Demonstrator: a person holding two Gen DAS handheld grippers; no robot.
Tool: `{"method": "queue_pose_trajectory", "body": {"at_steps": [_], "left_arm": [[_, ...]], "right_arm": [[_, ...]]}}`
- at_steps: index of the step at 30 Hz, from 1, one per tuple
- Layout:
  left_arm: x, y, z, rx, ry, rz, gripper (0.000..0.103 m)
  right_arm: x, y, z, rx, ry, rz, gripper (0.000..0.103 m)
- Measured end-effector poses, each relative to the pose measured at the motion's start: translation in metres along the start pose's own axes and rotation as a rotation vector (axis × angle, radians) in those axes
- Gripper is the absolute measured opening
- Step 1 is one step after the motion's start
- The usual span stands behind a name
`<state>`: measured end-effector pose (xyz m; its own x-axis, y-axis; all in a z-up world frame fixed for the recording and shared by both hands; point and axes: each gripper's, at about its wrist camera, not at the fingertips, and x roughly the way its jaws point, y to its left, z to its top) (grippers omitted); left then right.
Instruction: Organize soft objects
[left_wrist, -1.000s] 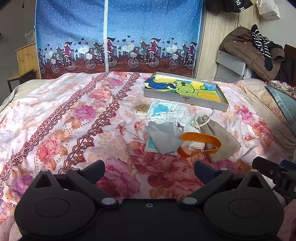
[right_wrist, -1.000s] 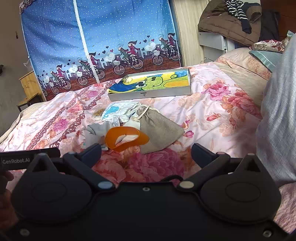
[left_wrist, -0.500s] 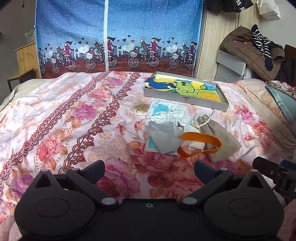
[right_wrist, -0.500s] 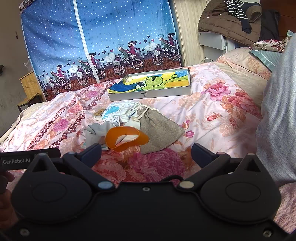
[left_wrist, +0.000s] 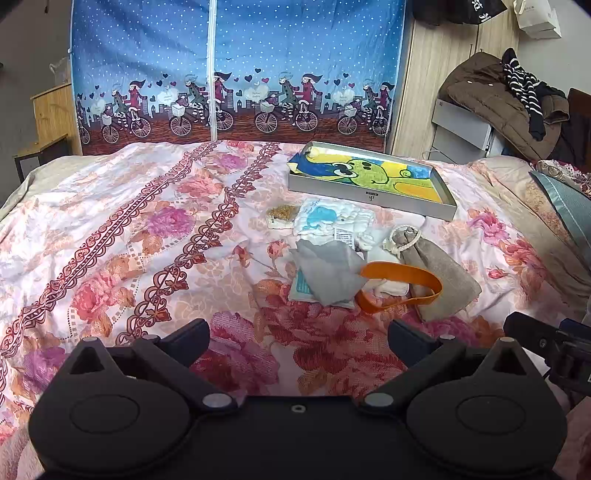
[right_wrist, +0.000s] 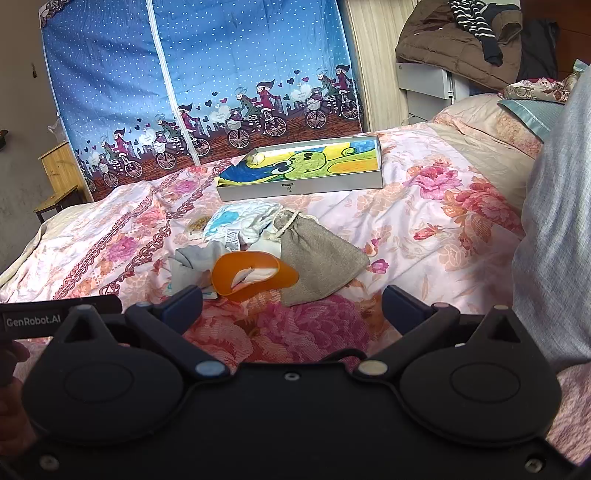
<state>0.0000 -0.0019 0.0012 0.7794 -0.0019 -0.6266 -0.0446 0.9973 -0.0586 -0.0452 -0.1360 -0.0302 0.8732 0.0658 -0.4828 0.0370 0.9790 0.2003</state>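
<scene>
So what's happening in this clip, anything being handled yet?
Nothing is held yet. A person holds the left gripper and right gripper above a floral bedspread, both with jaws open and empty. Ahead lies a small pile: a grey cloth, an orange band, a burlap pouch and a whale-print cloth. Beyond the pile sits a tray, lined with a cartoon print.

A small heap of soft things lies on the bed near the grey shallow box (left_wrist: 373, 195), whose bottom bears a green and yellow cartoon print. Farthest sits a folded white cloth with a blue whale print (left_wrist: 327, 221), with a small pale sachet of yellowish bits (left_wrist: 281, 215) just to its left. Nearer, a crumpled grey cloth (left_wrist: 328, 271) lies flat beside an orange band (left_wrist: 400, 286) looped over white fabric, and a beige drawstring pouch (left_wrist: 439, 277) rests to the right, its tied neck pointing far.
</scene>
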Motion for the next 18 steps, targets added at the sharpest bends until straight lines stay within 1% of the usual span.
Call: {"method": "queue_pose_trajectory", "body": {"at_steps": [18], "left_arm": [[-0.0026, -0.005, -0.0046, -0.005, 0.01, -0.004, 0.102]], "right_arm": [[-0.0001, 0.0014, -0.0004, -0.003, -0.001, 0.0, 0.103]]}}
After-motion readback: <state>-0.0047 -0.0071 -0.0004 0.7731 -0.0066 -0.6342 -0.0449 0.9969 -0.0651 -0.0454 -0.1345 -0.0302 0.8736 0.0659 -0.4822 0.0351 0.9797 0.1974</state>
